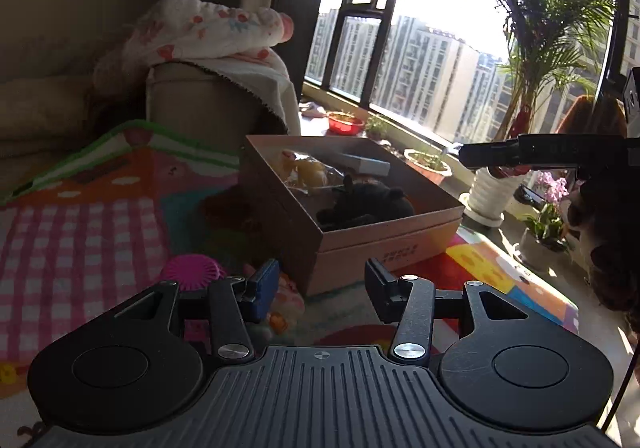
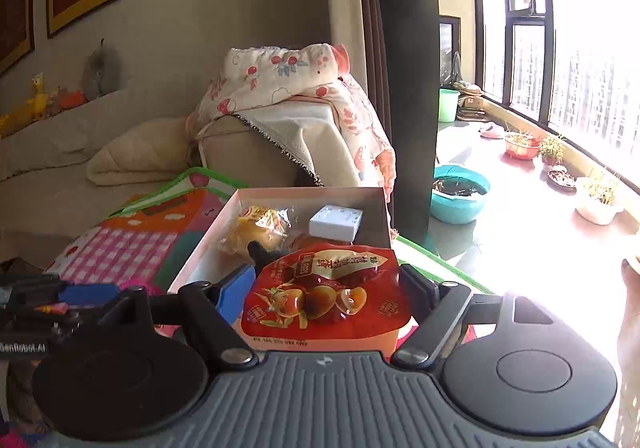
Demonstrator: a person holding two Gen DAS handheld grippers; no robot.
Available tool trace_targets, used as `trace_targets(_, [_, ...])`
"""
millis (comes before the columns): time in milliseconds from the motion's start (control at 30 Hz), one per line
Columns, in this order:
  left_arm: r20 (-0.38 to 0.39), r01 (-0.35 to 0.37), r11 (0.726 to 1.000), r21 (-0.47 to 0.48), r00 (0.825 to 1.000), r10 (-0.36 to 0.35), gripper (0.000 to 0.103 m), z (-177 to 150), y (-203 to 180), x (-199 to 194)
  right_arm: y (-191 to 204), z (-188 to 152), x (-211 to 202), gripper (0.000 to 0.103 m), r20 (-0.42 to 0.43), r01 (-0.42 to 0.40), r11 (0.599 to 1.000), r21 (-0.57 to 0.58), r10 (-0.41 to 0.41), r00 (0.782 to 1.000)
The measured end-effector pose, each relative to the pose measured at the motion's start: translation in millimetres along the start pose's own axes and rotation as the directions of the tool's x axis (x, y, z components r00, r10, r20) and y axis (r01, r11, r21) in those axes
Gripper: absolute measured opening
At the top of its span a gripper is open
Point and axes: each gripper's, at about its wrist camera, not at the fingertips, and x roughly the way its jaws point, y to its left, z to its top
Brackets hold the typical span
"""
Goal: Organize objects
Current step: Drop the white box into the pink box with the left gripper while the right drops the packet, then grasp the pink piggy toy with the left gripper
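Observation:
An open cardboard box [image 1: 384, 244] stands on the colourful play mat [image 1: 80, 224]. It holds a yellow snack bag [image 1: 304, 168], a white box [image 1: 368, 164] and a black soft toy [image 1: 360, 204]. My left gripper [image 1: 322, 284] is open and empty, low in front of the box. A pink round toy [image 1: 192, 272] lies by its left finger. My right gripper [image 2: 328, 288] is shut on a red snack pouch [image 2: 324, 300] and holds it over the box's [image 2: 208, 244] near edge. The yellow bag [image 2: 256, 228] and white box [image 2: 336, 224] show beyond it.
A sofa armrest draped with a flowered blanket [image 1: 212, 36] stands behind the box. Plant pots [image 1: 428, 164] line the window sill. A teal basin [image 2: 460, 196] sits on the balcony floor. My right gripper's arm [image 1: 552, 152] crosses the left wrist view at right.

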Motion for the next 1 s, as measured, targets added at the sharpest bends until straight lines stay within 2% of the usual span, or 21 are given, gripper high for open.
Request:
trace_targets(100, [-0.045, -0.018, 0.999, -0.035, 0.999, 0.017, 0.052, -15.5, 11.3, -3.1, -8.9, 28.1, 27.2, 0.079, -0.018, -0.024, 0.997, 0.078, 0.026, 1.000])
trace_targets(133, [-0.053, -0.029, 0.998, -0.053, 0.998, 0.026, 0.052, -19.7, 15.7, -4.4, -11.2, 33.3, 36.4, 0.080, -0.028, -0.006, 0.995, 0.100, 0.009, 1.000])
trace_targets(233, [-0.047, -0.049, 0.996, -0.069, 0.998, 0.046, 0.052, -25.6, 23.6, -9.3, -11.1, 30.6, 43.5, 0.084, -0.034, 0.019, 0.994, 0.112, -0.015, 0.999])
trace_targets(500, [-0.056, -0.030, 0.996, -0.084, 0.998, 0.025, 0.052, -36.9, 29.0, -8.5, -16.9, -22.1, 25.9, 0.087, -0.075, 0.096, 0.992, 0.085, -0.090, 0.993])
trace_targets(667, [-0.048, -0.037, 0.999, -0.005, 0.998, 0.037, 0.052, -38.0, 14.6, -8.4, 2.7, -71.3, 10.7, 0.095, -0.085, 0.066, 0.997, 0.030, -0.063, 0.994])
trace_targets(767, [-0.045, -0.048, 0.999, 0.001, 0.998, 0.048, 0.052, -35.9, 10.5, -8.0, 25.9, -93.9, 10.8, 0.096, -0.083, 0.053, 0.998, -0.030, -0.055, 0.995])
trace_targets(867, [-0.030, -0.083, 0.996, 0.011, 0.996, 0.083, 0.052, -31.4, 6.1, -6.8, 45.7, -108.7, 10.1, 0.101, -0.055, 0.033, 0.996, -0.082, -0.038, 0.998])
trace_targets(1000, [-0.016, -0.121, 0.988, 0.099, 0.992, 0.123, 0.052, -23.2, -7.8, 2.9, 54.4, -115.0, 17.3, 0.103, -0.058, 0.051, 0.993, -0.108, -0.058, 0.997])
